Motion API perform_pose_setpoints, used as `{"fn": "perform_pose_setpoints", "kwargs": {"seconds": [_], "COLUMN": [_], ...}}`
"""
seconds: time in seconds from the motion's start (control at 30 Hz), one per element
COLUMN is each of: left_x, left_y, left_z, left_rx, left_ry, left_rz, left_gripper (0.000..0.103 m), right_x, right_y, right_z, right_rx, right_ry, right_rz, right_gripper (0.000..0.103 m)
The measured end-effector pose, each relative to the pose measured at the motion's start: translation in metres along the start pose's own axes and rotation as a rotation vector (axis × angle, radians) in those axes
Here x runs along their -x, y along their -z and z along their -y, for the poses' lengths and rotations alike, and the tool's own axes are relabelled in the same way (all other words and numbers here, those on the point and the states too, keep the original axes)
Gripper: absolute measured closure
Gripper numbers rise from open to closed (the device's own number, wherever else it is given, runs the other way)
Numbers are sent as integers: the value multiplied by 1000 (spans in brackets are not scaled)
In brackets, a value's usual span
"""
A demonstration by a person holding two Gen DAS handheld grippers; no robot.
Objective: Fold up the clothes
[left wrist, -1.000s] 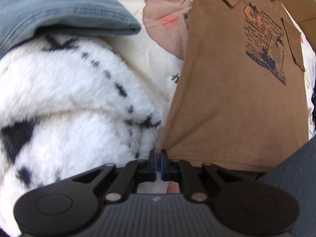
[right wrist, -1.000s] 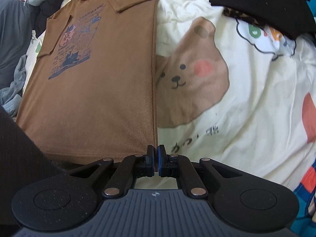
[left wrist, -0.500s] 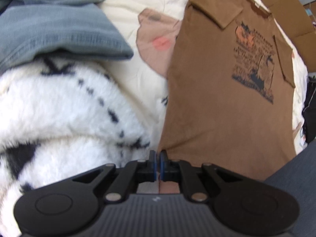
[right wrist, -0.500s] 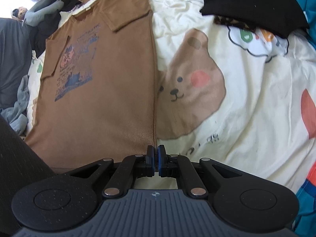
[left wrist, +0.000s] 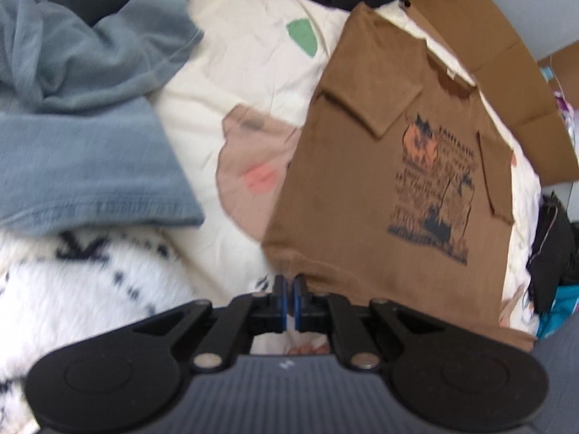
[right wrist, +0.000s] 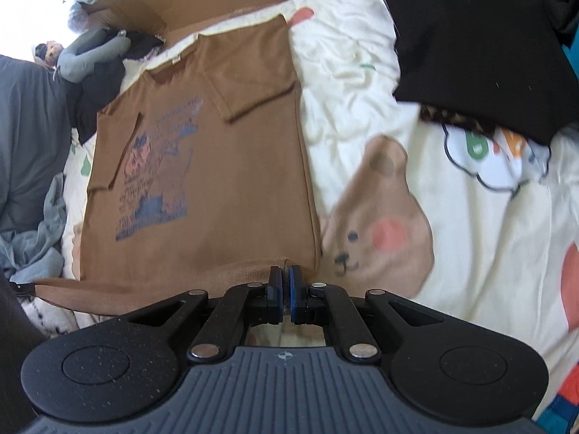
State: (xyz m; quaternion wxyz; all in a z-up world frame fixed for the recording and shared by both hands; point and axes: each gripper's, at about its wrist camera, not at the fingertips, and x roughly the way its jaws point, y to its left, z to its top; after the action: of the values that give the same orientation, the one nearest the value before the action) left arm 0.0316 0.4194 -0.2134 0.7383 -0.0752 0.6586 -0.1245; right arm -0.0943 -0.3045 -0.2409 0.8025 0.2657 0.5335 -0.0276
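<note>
A brown T-shirt [left wrist: 362,195] with a dark printed graphic lies on a cream bedsheet, both sleeves folded inward. My left gripper [left wrist: 288,285] is shut on the shirt's bottom hem at one corner. In the right wrist view the same brown T-shirt [right wrist: 235,181] stretches away from me, and my right gripper [right wrist: 286,276] is shut on the other hem corner. The hem is lifted off the sheet and curls over toward the collar; its underside shows as a lighter band between the two corners.
A folded blue garment [left wrist: 83,166] and a white fluffy black-spotted fabric [left wrist: 90,289] lie left of the shirt. Black clothes [right wrist: 481,47] are piled at the right. Brown cardboard [left wrist: 506,72] lines the bed's far edge. The sheet [right wrist: 470,238] shows a bear print.
Both grippers have risen and moved forward toward the collar, carrying the bottom hem with them. The hem now lifts off the bed and more of the shirt's top comes into view.
</note>
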Motion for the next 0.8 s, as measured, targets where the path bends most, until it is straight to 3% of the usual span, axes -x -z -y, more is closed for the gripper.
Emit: {"fn": "perform_pose_setpoints", "kwargs": {"seconds": [0.33,0.8], "left_x": [-20,-50], "left_y": [-46,-109], "left_z": [14,36], "left_rx": [44,82], "left_ry": [31,55], "left_rz": [83,123], "left_gripper": [100,100], "right_x": [-21,-61], "right_y": [-53,-119], "right_z": [-11,-21], "right_rx": [20,35], "right_ry": [-7,20], "right_rz": [57,90], "right_gripper": [102,102]}}
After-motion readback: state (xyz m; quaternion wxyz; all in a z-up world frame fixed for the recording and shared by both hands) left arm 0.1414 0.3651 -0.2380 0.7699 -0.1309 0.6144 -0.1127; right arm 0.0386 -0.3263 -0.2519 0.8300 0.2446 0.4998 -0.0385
